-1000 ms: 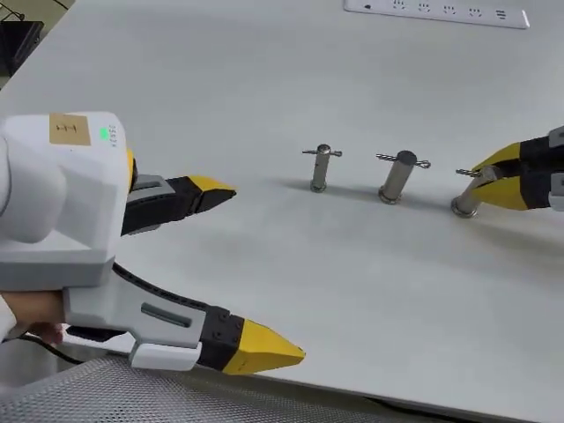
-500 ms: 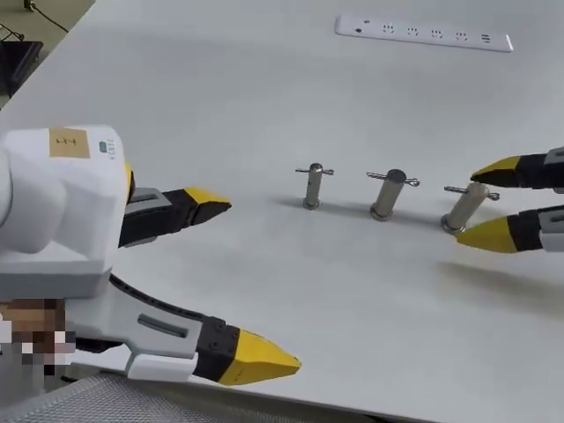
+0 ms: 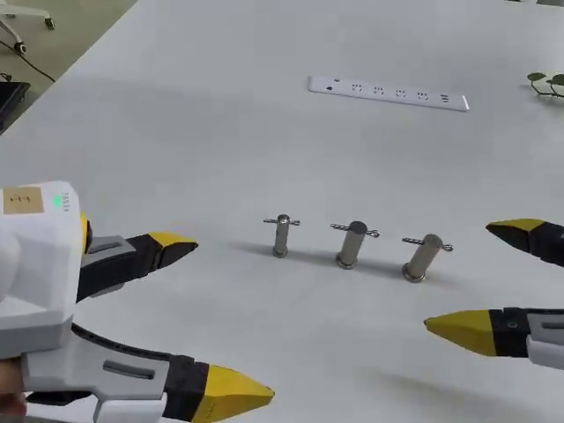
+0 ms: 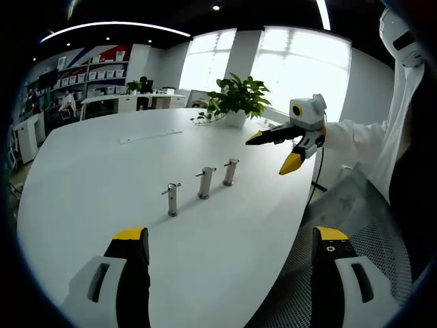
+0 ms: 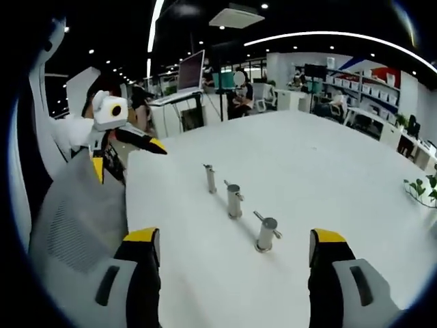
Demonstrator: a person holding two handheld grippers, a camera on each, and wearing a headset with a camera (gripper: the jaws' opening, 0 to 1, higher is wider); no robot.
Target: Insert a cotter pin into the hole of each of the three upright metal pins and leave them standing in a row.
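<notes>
Three metal pins in a row on the white table (image 3: 220,132), towards its near edge: left pin (image 3: 281,236), middle pin (image 3: 351,245), right pin (image 3: 420,258). Cotter pins (image 3: 354,231) crosswise through the hole near the top of each one. All three on their bases, evenly spaced, none touching another. A slight lean to the right pin in the head view.

Near the right end of the row, the right gripper (image 3: 458,278), jaws spread wide with nothing between them, apart from the right pin. Nearer the person and off to the left, the left gripper (image 3: 225,317), jaws also wide and empty, well apart from the left pin. In each gripper view, the row straight ahead between that gripper's own yellow tips, and the other gripper off to one side of it.

Farther back on the table, a long white power strip (image 3: 388,92). At the far right edge, green leaves of a plant (image 3: 551,82). Beside the table's near edge, a grey mesh chair (image 5: 75,225).
</notes>
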